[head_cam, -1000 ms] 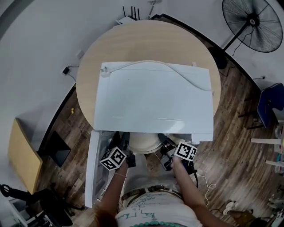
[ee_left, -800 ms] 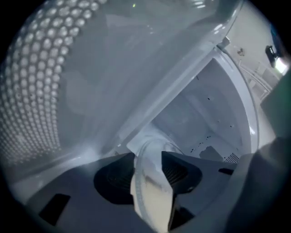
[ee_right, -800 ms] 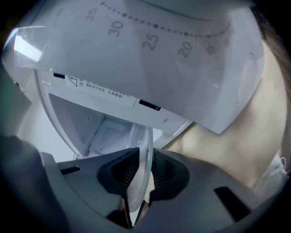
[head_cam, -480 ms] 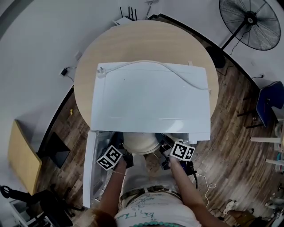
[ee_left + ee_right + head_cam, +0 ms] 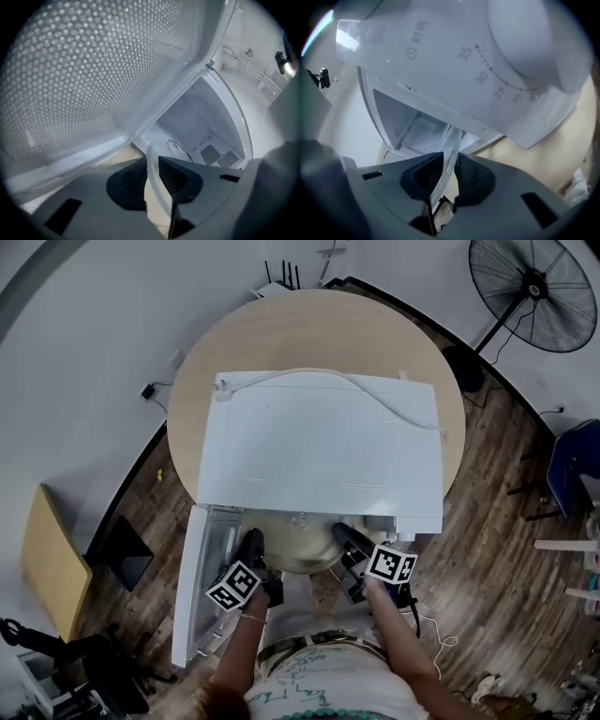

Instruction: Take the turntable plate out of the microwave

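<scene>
In the head view, a white microwave (image 5: 319,446) is seen from above on a round tabletop (image 5: 309,329), with a cable (image 5: 375,395) laid across its top and a fan (image 5: 534,292) standing on the wooden floor (image 5: 487,521) behind. The door (image 5: 202,587) is swung open at the left. The plate (image 5: 298,545) is seen partly drawn out of the front opening, with the left gripper (image 5: 253,545) at its left edge and the right gripper (image 5: 345,538) at its right edge. How the pads meet the glass is not shown here.

In the left gripper view, that contact is shown. The rim of the plate (image 5: 152,157) is pinched between the jaws of the left gripper (image 5: 151,180), which have just been closing on it. The perforated inside of the door (image 5: 84,79) fills the upper left. The white cavity (image 5: 206,122) is open behind, a thing that the head view hides under the microwave's top.

In the right gripper view, the opposite rim of the plate (image 5: 452,140) is clamped between the jaws of the right gripper (image 5: 446,176), which have also just been closing slightly. Only here is the control panel seen, with its dial (image 5: 525,42) and printed minute marks. The tan tabletop (image 5: 543,159) is seen below it at the right.
</scene>
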{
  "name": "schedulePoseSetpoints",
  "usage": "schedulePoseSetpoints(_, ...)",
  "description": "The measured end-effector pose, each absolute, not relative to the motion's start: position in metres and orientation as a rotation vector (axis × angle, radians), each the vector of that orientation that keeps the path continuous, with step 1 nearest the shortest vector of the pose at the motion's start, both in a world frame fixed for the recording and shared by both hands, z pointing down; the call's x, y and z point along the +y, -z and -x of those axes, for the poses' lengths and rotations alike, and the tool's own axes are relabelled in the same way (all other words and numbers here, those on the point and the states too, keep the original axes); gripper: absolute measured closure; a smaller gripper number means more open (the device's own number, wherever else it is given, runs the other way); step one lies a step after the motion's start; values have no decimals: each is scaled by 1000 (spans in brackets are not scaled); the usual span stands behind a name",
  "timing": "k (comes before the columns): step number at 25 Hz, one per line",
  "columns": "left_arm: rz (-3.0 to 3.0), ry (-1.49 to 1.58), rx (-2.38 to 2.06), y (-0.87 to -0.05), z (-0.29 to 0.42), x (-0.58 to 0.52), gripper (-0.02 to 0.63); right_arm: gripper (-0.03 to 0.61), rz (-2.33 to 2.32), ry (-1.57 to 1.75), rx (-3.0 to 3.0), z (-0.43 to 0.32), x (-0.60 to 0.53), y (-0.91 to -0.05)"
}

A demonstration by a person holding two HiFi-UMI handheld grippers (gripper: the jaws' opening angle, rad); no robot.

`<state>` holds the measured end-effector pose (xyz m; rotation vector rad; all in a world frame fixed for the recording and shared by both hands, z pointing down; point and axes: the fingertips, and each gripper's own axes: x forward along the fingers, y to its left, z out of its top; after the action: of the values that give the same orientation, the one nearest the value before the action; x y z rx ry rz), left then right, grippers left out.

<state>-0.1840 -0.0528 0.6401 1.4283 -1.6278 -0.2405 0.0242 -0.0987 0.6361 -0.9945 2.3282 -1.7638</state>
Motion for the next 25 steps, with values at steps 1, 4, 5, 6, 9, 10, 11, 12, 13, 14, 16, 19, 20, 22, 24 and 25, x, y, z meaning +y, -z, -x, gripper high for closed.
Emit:
schedulePoseSetpoints(1,-1425,243,-1630,-639,183,-49,531,515,984,1764,2331,-24,-96,-635)
schedulePoseSetpoints(4,-1406,262,-1645,-637,183,-35,531,518,947,1762,2349,-24,-88,-631)
schedulePoseSetpoints(5,-1400,269,-1649,-636,182,-31,531,518,937,1757,2358,-24,-87,-628)
schedulePoseSetpoints(6,-1398,274,-1652,-634,181,-26,531,520,929,1751,2368,-24,-85,-625)
schedulePoseSetpoints(9,-1405,277,-1663,-625,178,-15,531,520,907,1737,2392,-26,-79,-616)
schedulePoseSetpoints(10,-1406,282,-1667,-623,177,-12,531,522,901,1734,2398,-27,-77,-615)
schedulePoseSetpoints(11,-1403,287,-1673,-621,177,-9,532,523,898,1733,2405,-28,-74,-614)
schedulePoseSetpoints(12,-1400,288,-1682,-618,177,-5,532,523,898,1731,2411,-30,-71,-614)
schedulePoseSetpoints(13,-1399,285,-1694,-615,177,-1,532,523,895,1728,2414,-32,-69,-612)
schedulePoseSetpoints(14,-1398,286,-1703,-612,177,3,532,523,889,1724,2414,-32,-67,-608)
schedulePoseSetpoints(16,-1387,300,-1712,-607,175,11,532,525,872,1718,2419,-33,-63,-601)
schedulePoseSetpoints(19,-1371,326,-1718,-600,171,24,534,526,847,1713,2429,-35,-54,-591)
schedulePoseSetpoints(20,-1368,338,-1718,-596,169,27,534,526,841,1710,2431,-37,-52,-588)
schedulePoseSetpoints(22,-1359,360,-1720,-589,166,35,535,526,828,1705,2436,-39,-45,-581)
schedulePoseSetpoints(24,-1358,376,-1727,-581,163,42,537,528,811,1701,2441,-41,-39,-572)
schedulePoseSetpoints(25,-1355,385,-1728,-577,161,47,537,528,801,1695,2445,-43,-37,-568)
